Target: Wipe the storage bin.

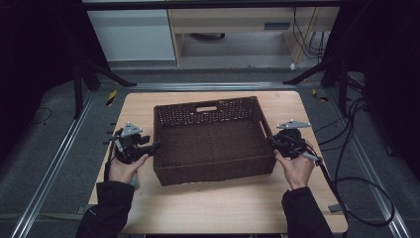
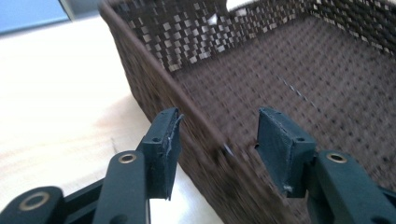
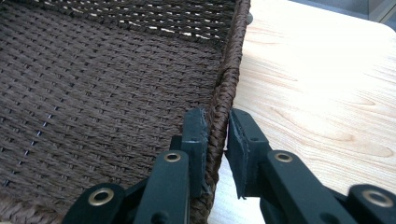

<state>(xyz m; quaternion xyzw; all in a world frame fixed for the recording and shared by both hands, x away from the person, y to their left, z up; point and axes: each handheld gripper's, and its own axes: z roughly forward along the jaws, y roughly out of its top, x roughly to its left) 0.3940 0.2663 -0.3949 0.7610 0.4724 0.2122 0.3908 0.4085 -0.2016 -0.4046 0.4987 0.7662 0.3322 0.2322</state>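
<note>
Dark curtains and grey floor mats surrounded a pale wooden counter (image 1: 218,208) with rounded corners, and a light cabinet stood far behind it. From the high view, a brown woven basket (image 1: 213,140), rectangular with a handle slot in its far wall, sat in the middle of the counter. A person's left hand (image 1: 124,168) held the left tongs (image 1: 154,147) at the basket's left wall, and the right hand (image 1: 297,168) held the right tongs (image 1: 272,141) at its right wall. Black cables (image 1: 356,183) trailed off to the right across the floor.

Seen along the left tongs (image 2: 217,140), the two black pads stood well apart and straddled the basket's (image 2: 289,70) rim, one outside over the counter (image 2: 60,102), one inside over the woven floor. Neither pad pressed the wall; a gap showed on each side. The far wall was an open checked weave with light coming through.

Seen along the right tongs (image 3: 217,140), the pads stood close together and were clamped on the braided rim of the basket (image 3: 93,93), one pad inside, one outside. The basket floor was tightly woven in ribbed rows, and the counter's (image 3: 317,93) pale wood grain ran beside it.
</note>
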